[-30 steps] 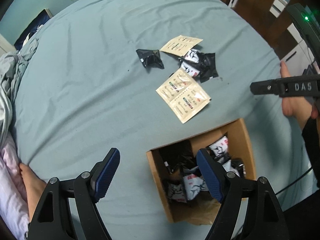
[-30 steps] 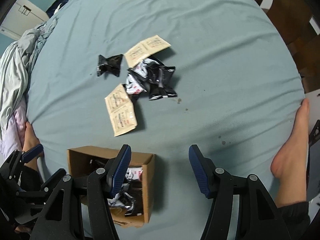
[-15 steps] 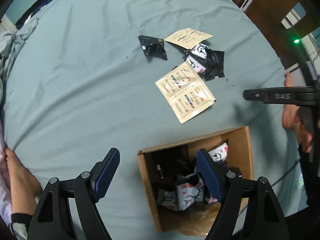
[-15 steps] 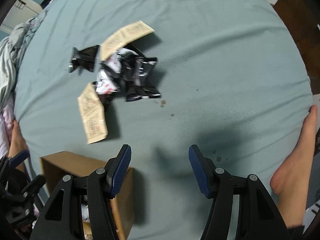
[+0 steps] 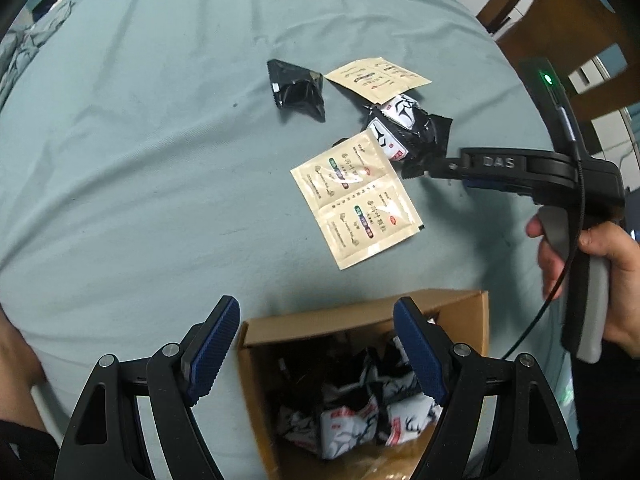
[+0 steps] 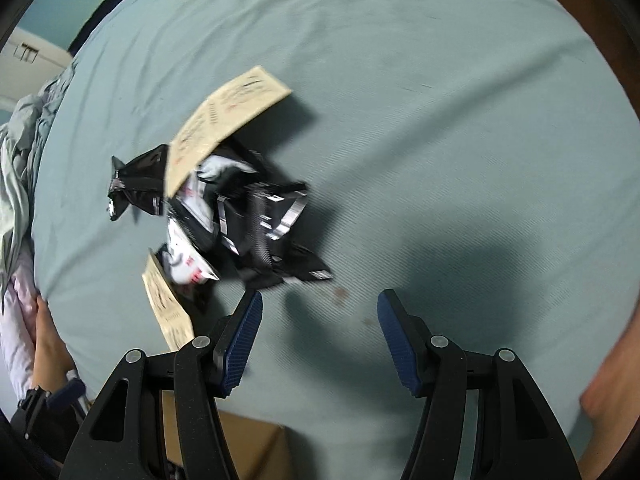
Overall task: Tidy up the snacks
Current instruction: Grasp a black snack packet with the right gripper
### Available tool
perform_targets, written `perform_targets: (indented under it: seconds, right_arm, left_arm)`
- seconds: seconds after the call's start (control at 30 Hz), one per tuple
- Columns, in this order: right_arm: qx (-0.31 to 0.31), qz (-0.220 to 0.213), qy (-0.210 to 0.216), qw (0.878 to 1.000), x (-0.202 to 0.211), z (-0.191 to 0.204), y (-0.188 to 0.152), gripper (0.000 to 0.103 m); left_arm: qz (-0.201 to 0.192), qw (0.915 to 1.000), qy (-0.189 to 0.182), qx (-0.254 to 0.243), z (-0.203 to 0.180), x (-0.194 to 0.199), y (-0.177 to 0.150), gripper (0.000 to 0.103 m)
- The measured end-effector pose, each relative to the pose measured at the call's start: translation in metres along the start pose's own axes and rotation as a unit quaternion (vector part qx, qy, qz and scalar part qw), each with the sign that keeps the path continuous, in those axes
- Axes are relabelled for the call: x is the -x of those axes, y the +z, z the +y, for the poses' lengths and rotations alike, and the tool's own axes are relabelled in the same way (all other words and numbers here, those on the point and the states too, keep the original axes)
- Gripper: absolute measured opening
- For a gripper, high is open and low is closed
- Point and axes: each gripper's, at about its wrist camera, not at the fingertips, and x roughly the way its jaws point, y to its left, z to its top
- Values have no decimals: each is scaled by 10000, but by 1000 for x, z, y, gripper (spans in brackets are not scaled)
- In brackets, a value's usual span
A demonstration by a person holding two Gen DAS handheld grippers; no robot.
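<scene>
Snack pile: a heap of black and white packets (image 6: 240, 216) lies on the teal bedsheet (image 6: 440, 100), larger in the right wrist view than a second ago and now just ahead of the right gripper's fingers.
Tan sachets: one double sachet (image 5: 356, 196) lies flat between the pile and the box; another (image 5: 376, 78) rests on the pile's far edge.
Lone black packet (image 5: 298, 90): on the sheet just left of the pile, apart from it.
Right gripper (image 6: 320, 328): lower and nearer the pile than before; fingers spread, nothing between them, only sheet and its own shadow beneath. In the left wrist view its tip reaches the pile's near edge; whether it touches cannot be told.
Left gripper (image 5: 316, 348): fingers spread wide and empty, over the box's far rim, which sits closer than earlier.
Cardboard box (image 5: 360, 312): open-topped, on the sheet at the near edge.
Box contents: several white and black packets (image 5: 360, 412) piled loosely inside.
Right hand (image 5: 592, 268): wrapped around the gripper's grey handle.
</scene>
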Motion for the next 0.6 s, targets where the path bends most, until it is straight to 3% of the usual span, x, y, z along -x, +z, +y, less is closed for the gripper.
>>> perform_targets:
  seconds: [0.27, 0.33, 0.6]
  right_arm:
    - [737, -311, -92, 9968, -17, 27, 18, 59]
    - [972, -452, -81, 9942, -14, 31, 20, 36]
    - [908, -1025, 305, 9901, 20, 14, 10, 32]
  left_arm:
    - [166, 9998, 67, -103, -15, -33, 15, 80]
    - [281, 9996, 14, -53, -16, -42, 19, 80]
    - [373, 9979, -451, 273, -22, -53, 46, 80]
